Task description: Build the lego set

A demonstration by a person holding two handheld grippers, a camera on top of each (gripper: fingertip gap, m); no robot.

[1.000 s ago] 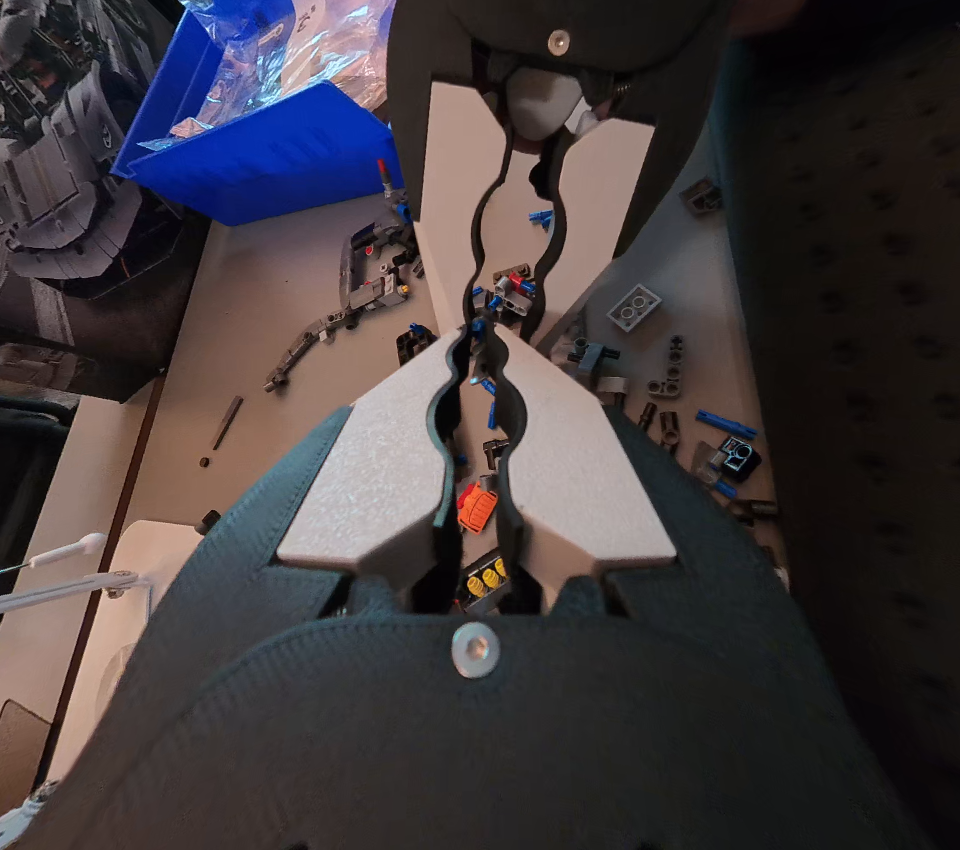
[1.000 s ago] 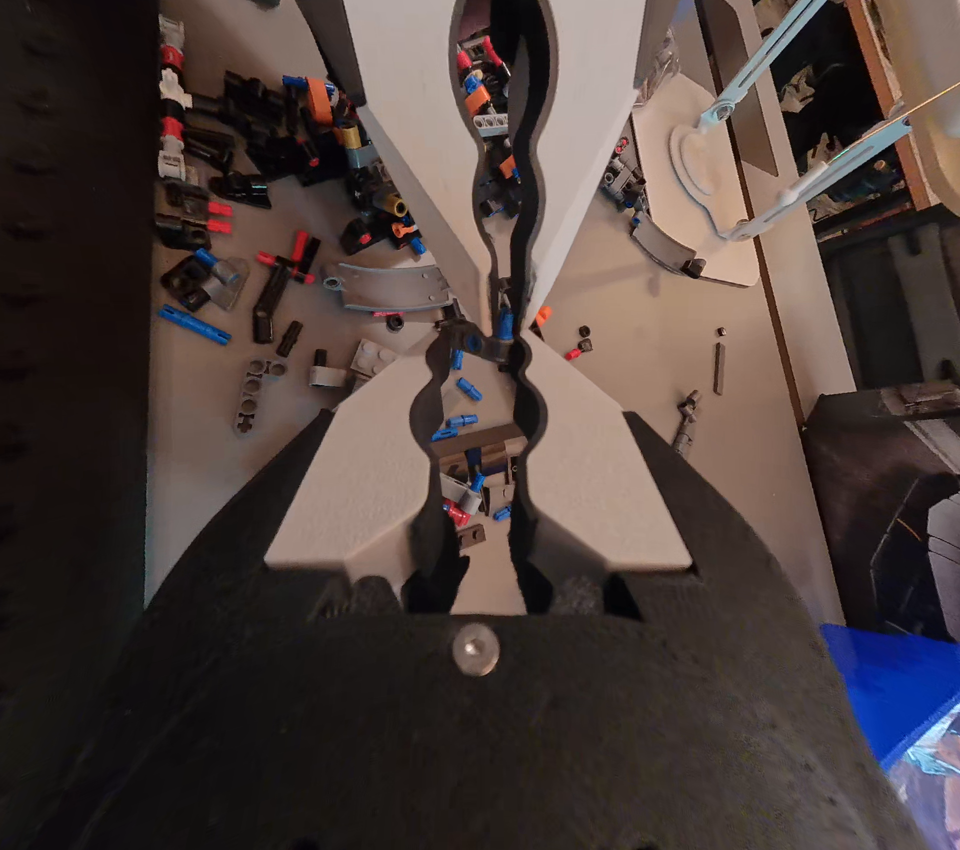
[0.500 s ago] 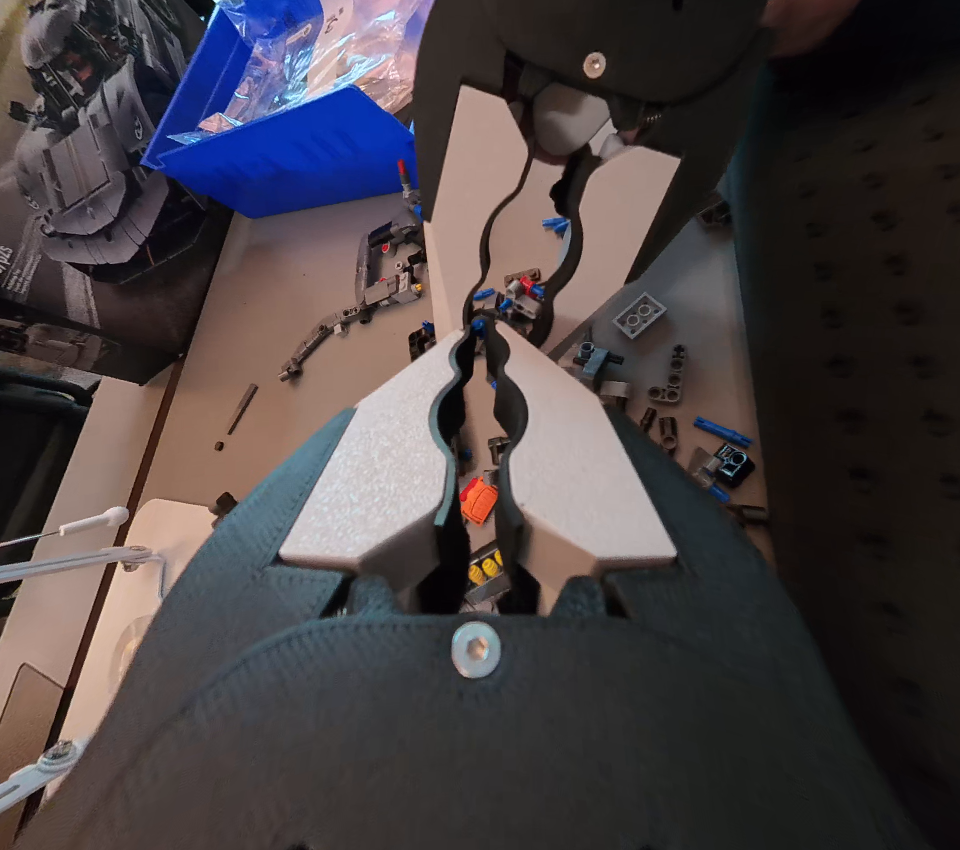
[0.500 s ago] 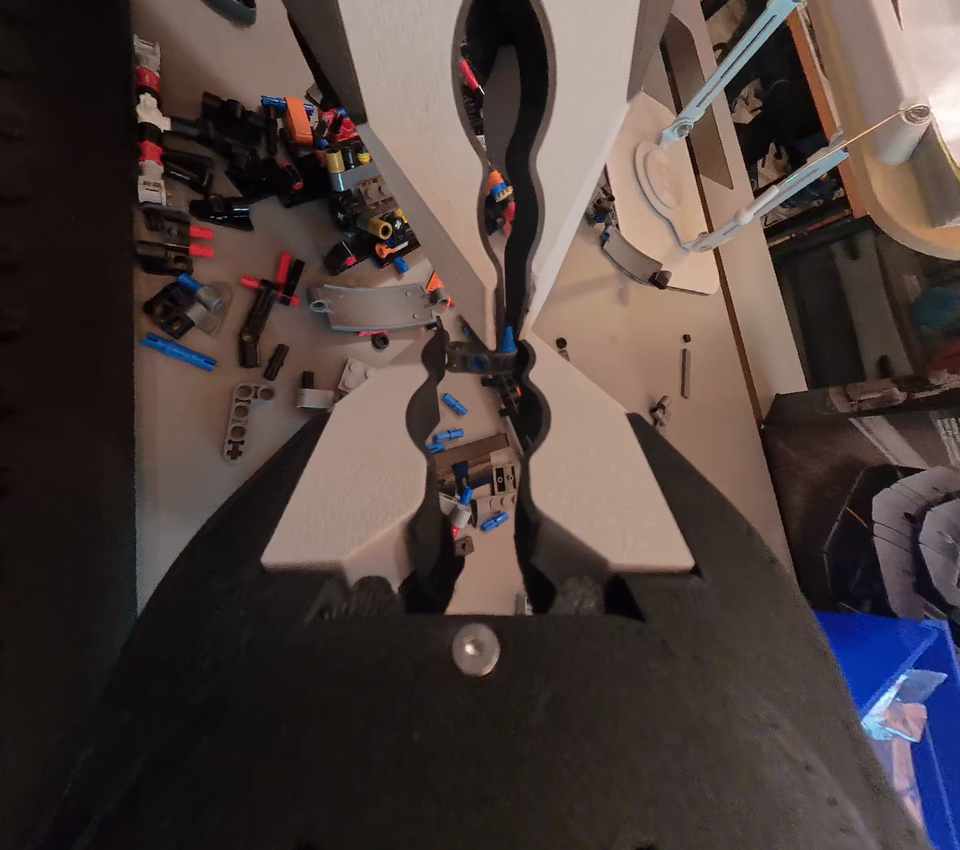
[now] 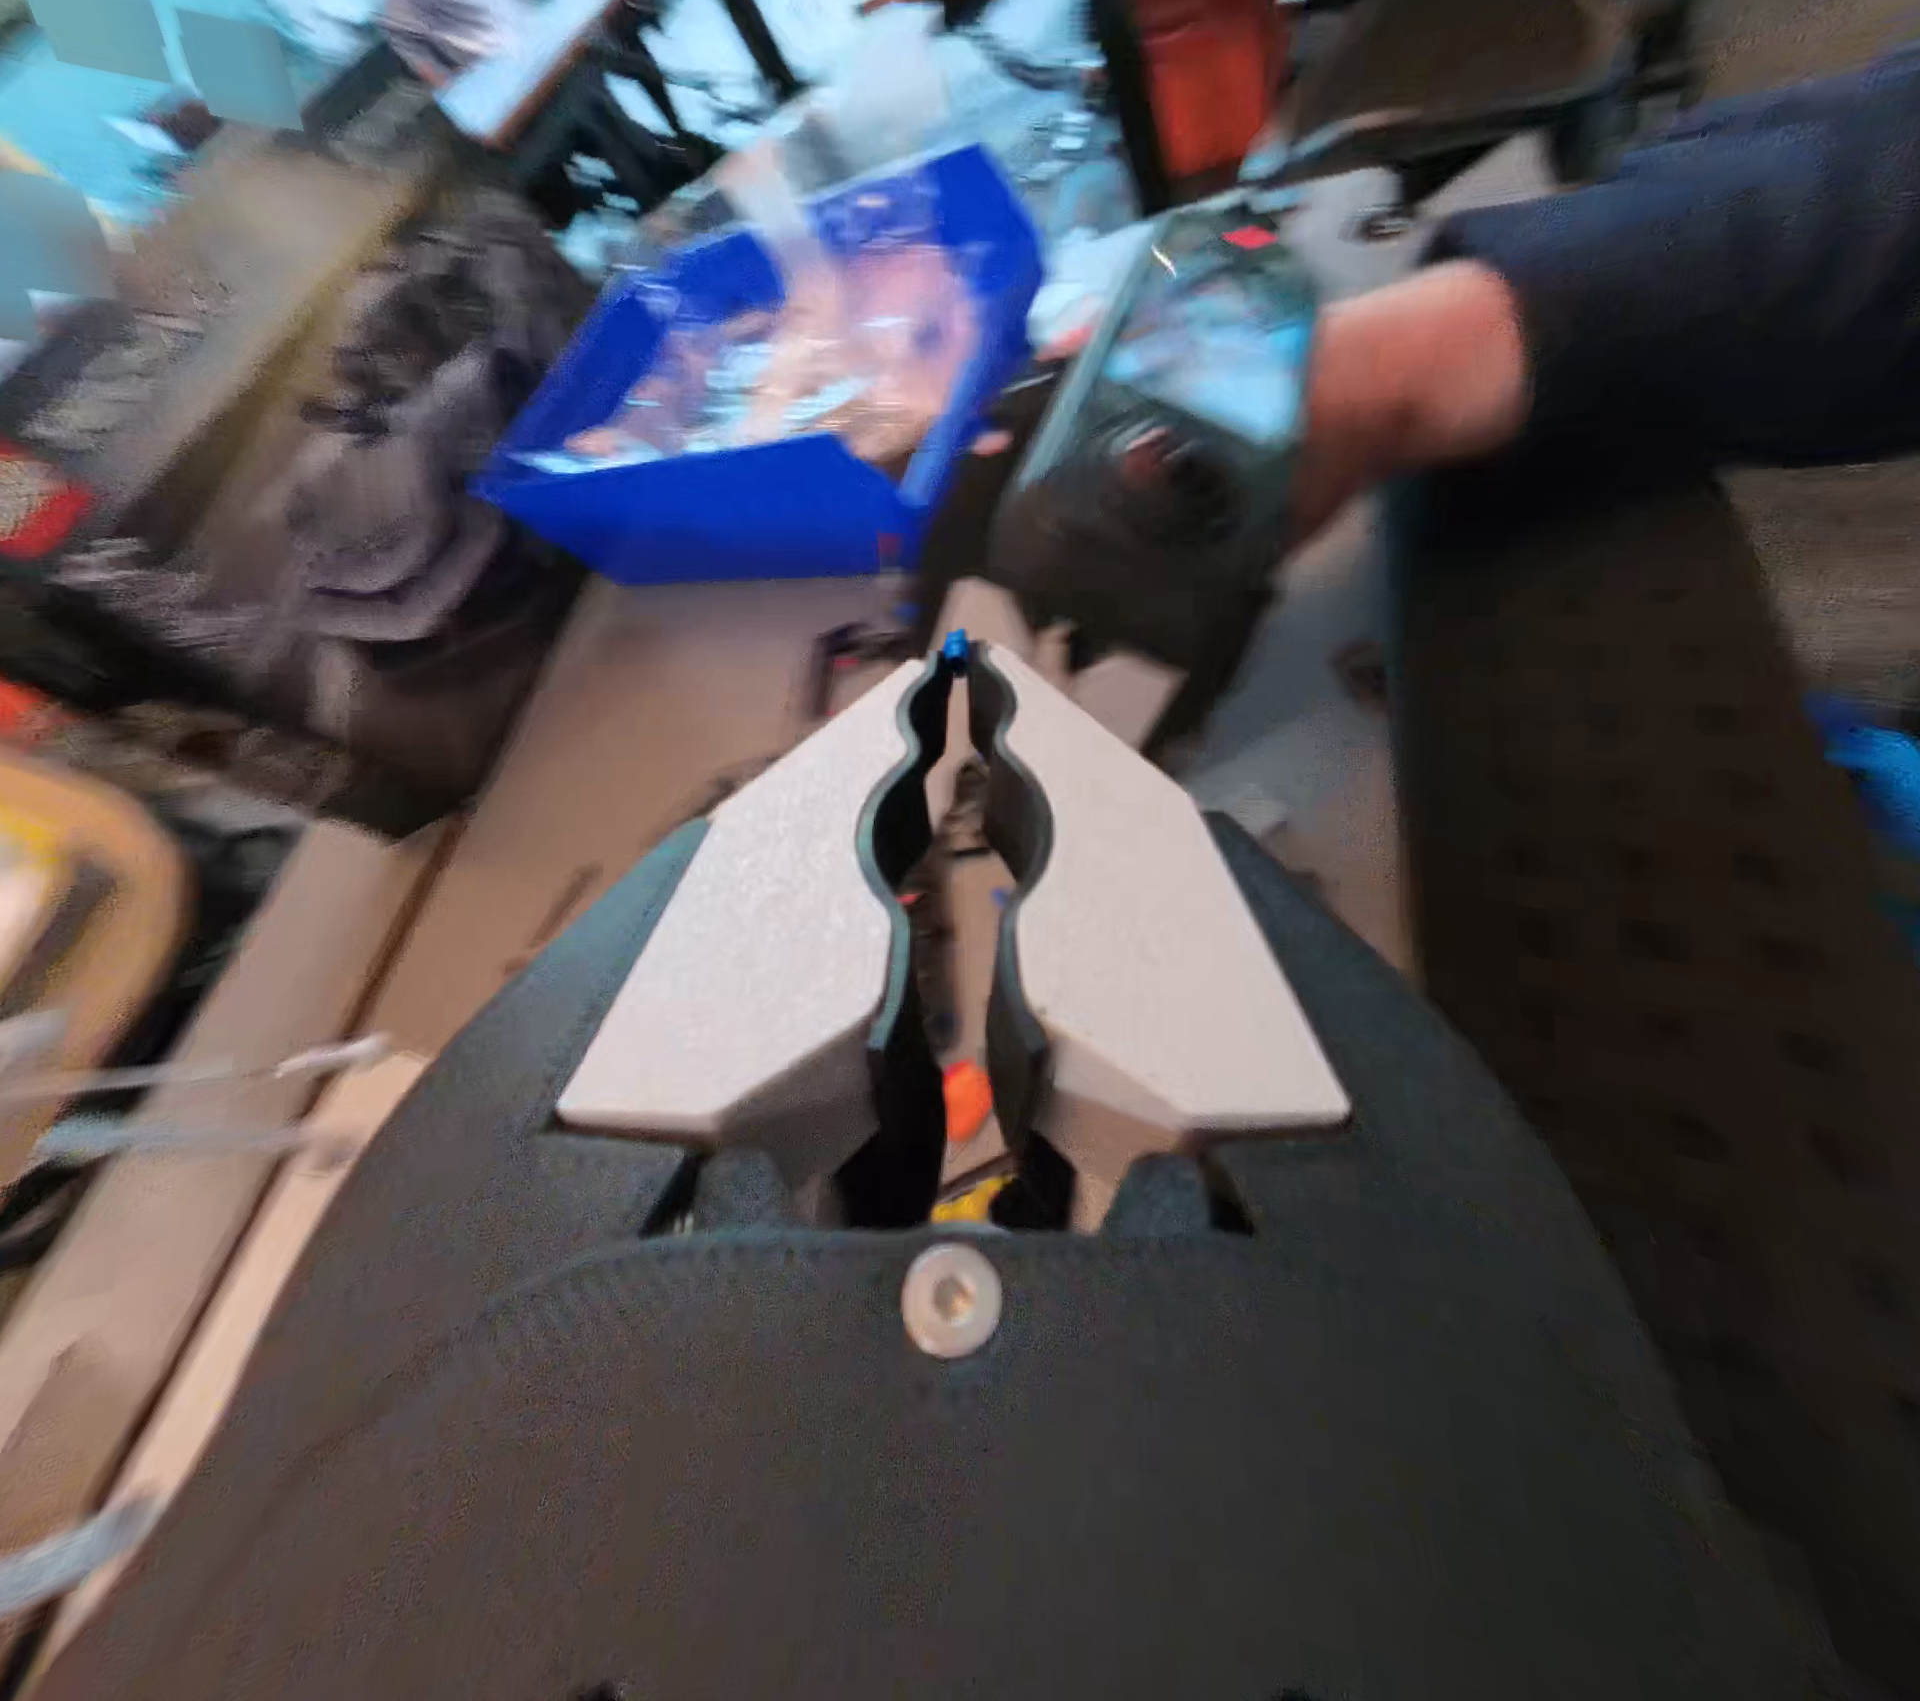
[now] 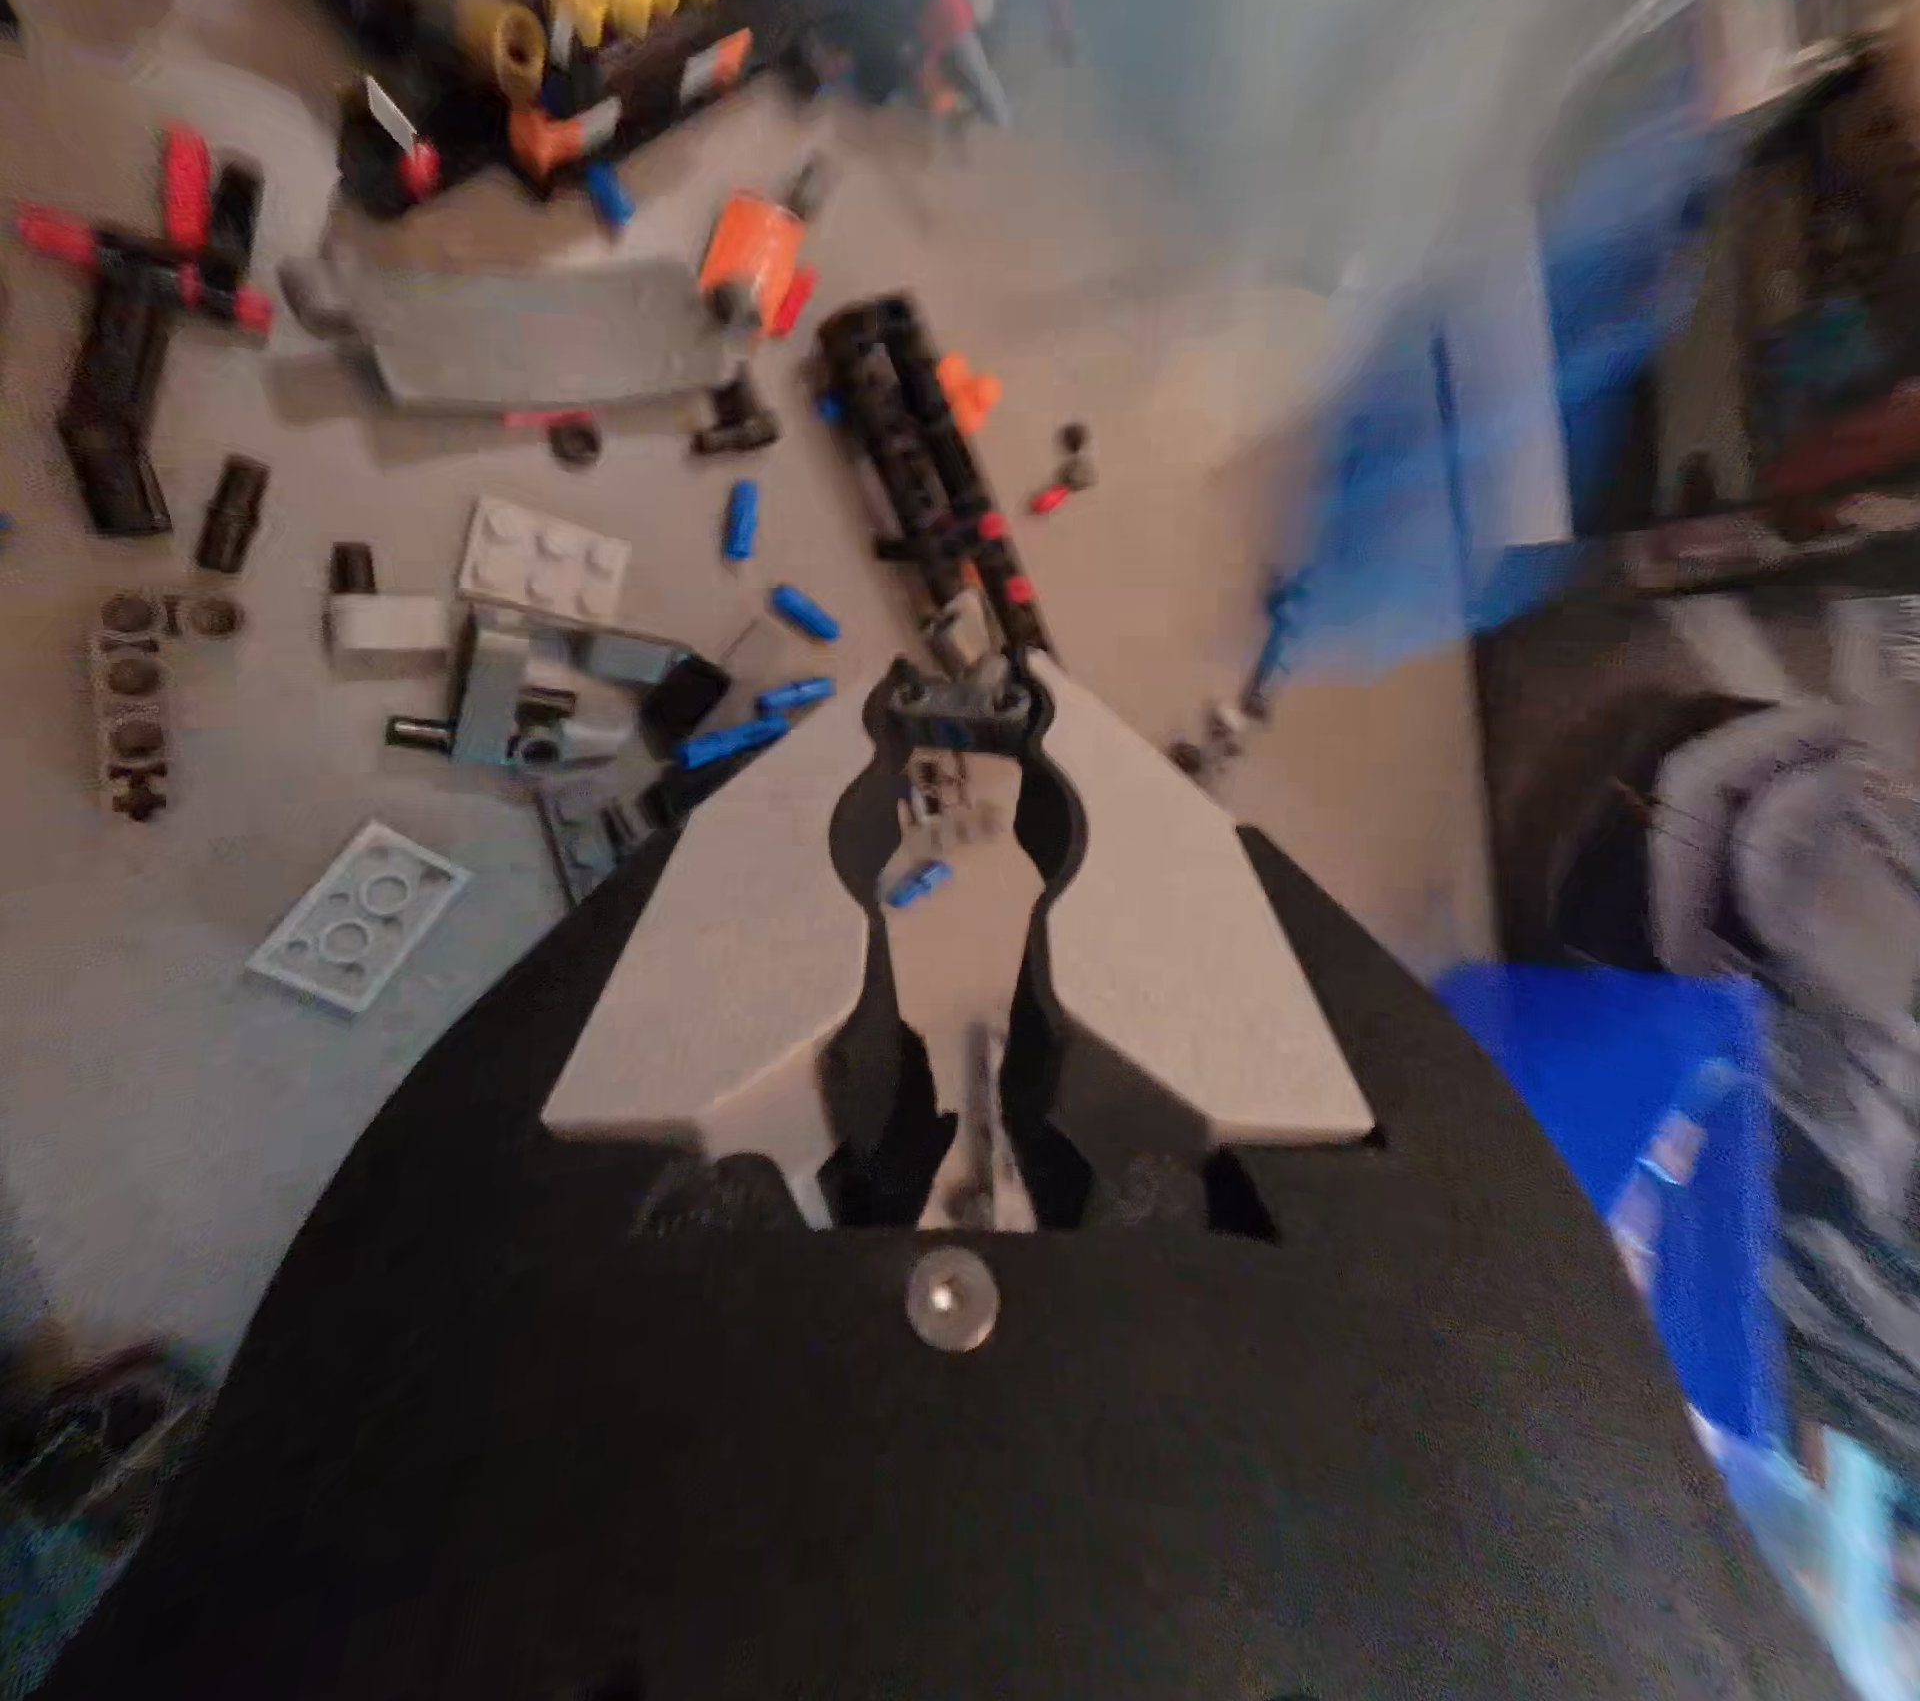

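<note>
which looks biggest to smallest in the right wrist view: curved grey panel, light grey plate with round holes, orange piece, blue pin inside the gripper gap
1. curved grey panel
2. light grey plate
3. orange piece
4. blue pin
Blur and differing nearness make this apparent size only.

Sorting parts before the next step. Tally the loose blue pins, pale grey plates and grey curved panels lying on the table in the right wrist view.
Loose blue pins: 6
Pale grey plates: 2
Grey curved panel: 1
Total: 9
Blur towards the far side may hide more.
</note>
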